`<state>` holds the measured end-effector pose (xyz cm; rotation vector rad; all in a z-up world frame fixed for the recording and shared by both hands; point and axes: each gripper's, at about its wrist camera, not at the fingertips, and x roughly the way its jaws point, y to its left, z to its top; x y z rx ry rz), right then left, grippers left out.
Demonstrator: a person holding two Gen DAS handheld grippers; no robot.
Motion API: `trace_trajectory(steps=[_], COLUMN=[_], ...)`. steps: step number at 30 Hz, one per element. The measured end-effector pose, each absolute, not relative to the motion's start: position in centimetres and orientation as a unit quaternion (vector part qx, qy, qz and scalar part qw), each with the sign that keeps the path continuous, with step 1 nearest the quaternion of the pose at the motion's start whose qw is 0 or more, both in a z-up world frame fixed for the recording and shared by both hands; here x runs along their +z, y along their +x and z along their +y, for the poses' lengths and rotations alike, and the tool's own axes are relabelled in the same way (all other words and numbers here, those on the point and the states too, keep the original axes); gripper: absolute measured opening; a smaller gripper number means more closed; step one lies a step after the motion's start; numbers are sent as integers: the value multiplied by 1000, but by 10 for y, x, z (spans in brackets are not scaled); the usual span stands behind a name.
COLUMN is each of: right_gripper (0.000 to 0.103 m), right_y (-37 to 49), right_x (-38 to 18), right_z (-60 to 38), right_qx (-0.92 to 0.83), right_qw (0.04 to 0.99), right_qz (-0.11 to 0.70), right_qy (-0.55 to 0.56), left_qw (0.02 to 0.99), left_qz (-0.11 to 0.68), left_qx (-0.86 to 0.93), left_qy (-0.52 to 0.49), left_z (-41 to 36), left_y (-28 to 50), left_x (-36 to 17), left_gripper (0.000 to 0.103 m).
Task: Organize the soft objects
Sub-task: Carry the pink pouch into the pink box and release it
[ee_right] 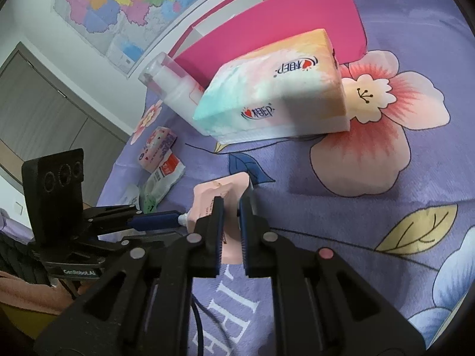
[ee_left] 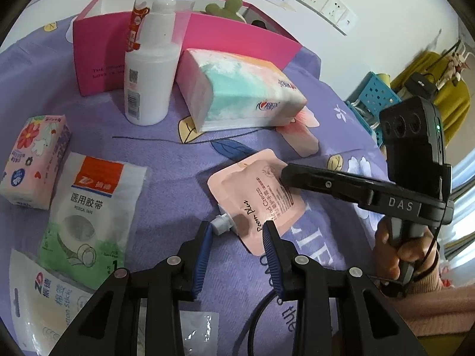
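Note:
A pink cream pouch (ee_left: 261,190) with a white spout (ee_left: 221,224) lies on the purple floral cloth (ee_left: 166,160). My left gripper (ee_left: 237,231) is shut across the pouch's spout end, with blue pads (ee_left: 204,252) on either side of it. My right gripper (ee_right: 231,207) is shut on the pouch's (ee_right: 225,190) opposite edge. In the left wrist view the right gripper (ee_left: 283,176) comes in from the right, held by a hand (ee_left: 397,249). In the right wrist view the left gripper (ee_right: 178,219) meets the spout from the left.
A large tissue pack (ee_left: 243,89) leans against an open pink box (ee_left: 98,44) holding a green plush (ee_left: 225,9). A white pump bottle (ee_left: 151,68) stands beside them. At left lie a small tissue pack (ee_left: 35,160), a medical tape bag (ee_left: 89,207) and a cotton swab bag (ee_left: 38,302).

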<state>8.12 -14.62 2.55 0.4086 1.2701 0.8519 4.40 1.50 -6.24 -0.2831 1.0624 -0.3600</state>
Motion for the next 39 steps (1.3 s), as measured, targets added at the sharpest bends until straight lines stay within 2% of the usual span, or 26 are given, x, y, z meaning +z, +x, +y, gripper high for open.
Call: trace_trajectory(steps=[14, 24, 39], right_gripper=[13, 13, 13], right_y=[99, 145, 231], right_x=[84, 125, 111], right_z=[-164, -160, -141], right_qx=[392, 396, 375], right_qw=[748, 788, 796], right_qz=[502, 437, 429], right_qy=[188, 177, 203], left_qw=[869, 898, 907], left_qz=[442, 396, 395], left_qx=[-183, -166, -123], left_qy=[-126, -92, -84], left_z=[12, 14, 34], left_y=[57, 98, 182], left_x=[-10, 38, 55], left_gripper=[34, 34, 34])
